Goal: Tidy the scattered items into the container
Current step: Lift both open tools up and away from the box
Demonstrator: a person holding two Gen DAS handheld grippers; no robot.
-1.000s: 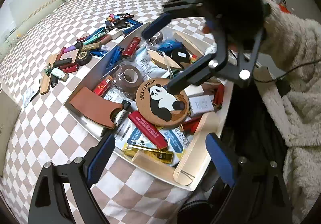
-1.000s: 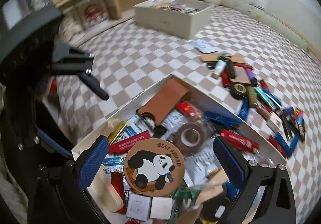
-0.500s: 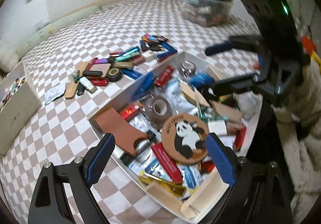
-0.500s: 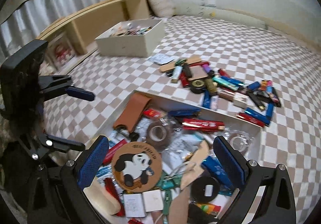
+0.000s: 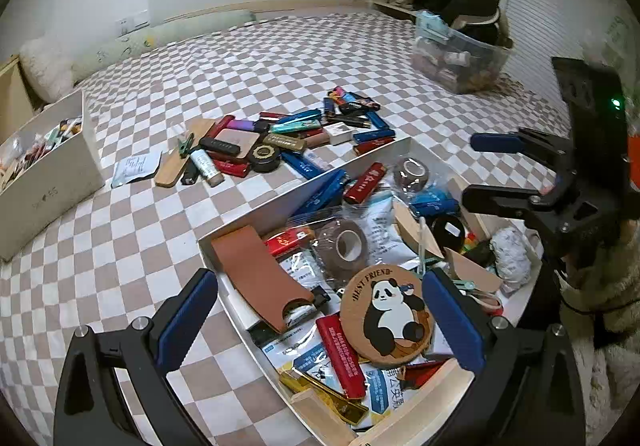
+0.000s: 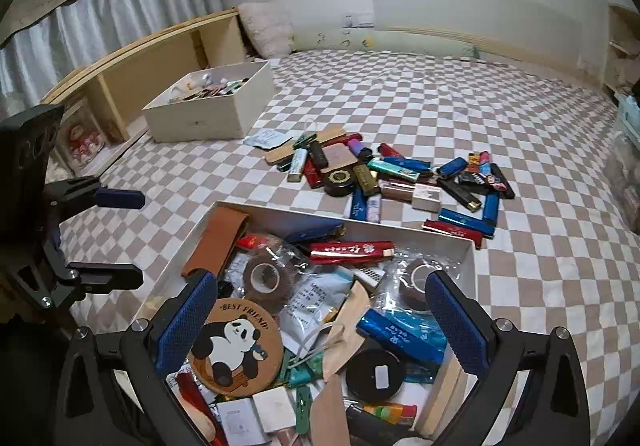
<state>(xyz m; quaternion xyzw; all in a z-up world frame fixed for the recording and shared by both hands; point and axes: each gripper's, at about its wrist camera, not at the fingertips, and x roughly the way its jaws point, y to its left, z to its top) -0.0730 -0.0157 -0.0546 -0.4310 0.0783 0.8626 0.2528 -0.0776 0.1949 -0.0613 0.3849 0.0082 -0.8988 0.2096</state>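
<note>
Both grippers hang over the near end of the tray, jaws spread wide, nothing held. Left gripper sits over the tray's left near corner; its left finger is outside the tray wall over the checkered sheet, the right one over the panda coaster. Right gripper is over the tray's near middle, the left finger by the coaster, the right finger near the right wall.

Tray is packed: brown pouch against the left wall, tape roll, red lighter along the far wall, black round tin, blue packet. Little bare floor inside.

Loose pile lies on the sheet just beyond the tray's far wall: lighters, a black tape roll, a wooden stick, a white packet. Nearest lighters almost touch the far wall.

Open sheet left of the tray and beyond the pile. White box stands well off to the left; clear bin far right.
</note>
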